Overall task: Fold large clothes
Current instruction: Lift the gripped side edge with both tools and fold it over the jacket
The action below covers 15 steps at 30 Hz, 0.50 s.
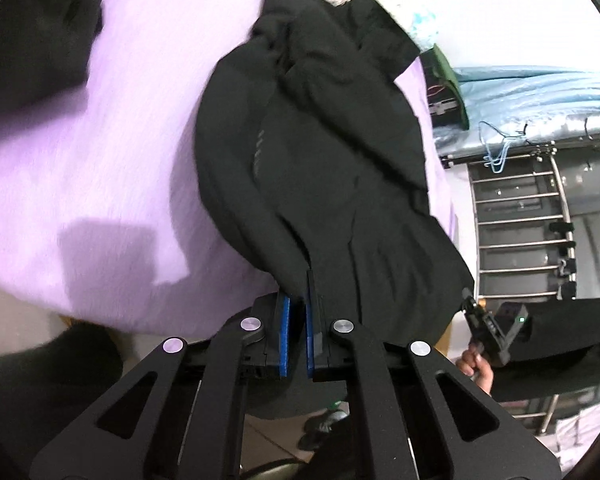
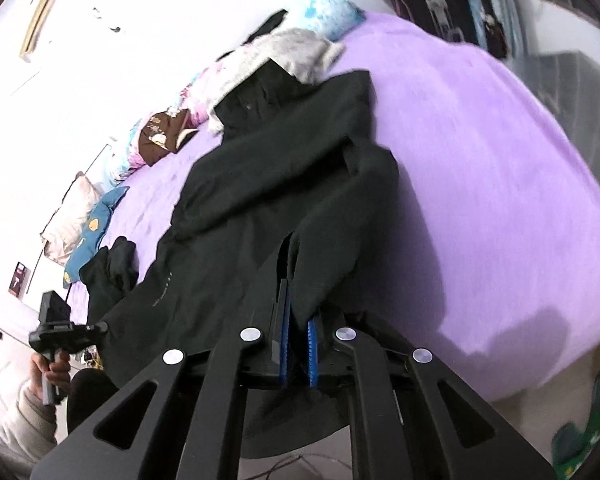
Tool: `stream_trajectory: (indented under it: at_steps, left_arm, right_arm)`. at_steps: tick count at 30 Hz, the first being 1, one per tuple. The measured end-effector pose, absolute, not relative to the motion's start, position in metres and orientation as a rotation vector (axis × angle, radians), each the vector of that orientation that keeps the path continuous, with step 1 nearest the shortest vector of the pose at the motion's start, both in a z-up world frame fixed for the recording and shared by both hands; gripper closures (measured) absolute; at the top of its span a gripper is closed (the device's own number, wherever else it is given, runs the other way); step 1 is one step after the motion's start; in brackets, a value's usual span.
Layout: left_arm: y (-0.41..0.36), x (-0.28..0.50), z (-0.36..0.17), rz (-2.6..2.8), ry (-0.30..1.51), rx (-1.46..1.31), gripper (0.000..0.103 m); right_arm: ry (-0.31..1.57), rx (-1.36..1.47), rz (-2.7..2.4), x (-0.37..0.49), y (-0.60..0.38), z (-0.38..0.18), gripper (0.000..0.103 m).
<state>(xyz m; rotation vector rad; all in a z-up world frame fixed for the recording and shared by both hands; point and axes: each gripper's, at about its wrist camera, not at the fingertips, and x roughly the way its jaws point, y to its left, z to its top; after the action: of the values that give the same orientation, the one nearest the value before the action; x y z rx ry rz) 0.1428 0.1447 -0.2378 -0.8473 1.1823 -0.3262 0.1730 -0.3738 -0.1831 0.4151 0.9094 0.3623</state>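
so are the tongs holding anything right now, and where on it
Both hold the large black fabric jacket. The left tongs and the right tongs are each shut on its near hem edge, at the edge of the purple bed cover.

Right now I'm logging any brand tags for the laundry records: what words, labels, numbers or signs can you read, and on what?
None can be read.
Black coat, held by both tongs: a small line of pale print, too small and blurred to read.
The same print in the left wrist view: faint marks, unreadable.
Brown cushion on the purple bedspread: a pale picture, no legible text.
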Motion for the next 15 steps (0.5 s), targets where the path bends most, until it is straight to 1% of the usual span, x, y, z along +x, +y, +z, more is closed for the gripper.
stream_trajectory:
  at_steps: [7,15]
  left_arm:
    - [0.153,0.167,-0.211,-0.332,1.166,-0.883,0.099]
    - [0.166,0.222,-0.159,-0.348,1.09,-0.887,0.099]
  right_arm:
    - [0.882,0.403,0.404,0.203,-0.368,-0.154,0.097]
    - [0.828,0.446,0.417,0.254,-0.379,-0.118,0.097]
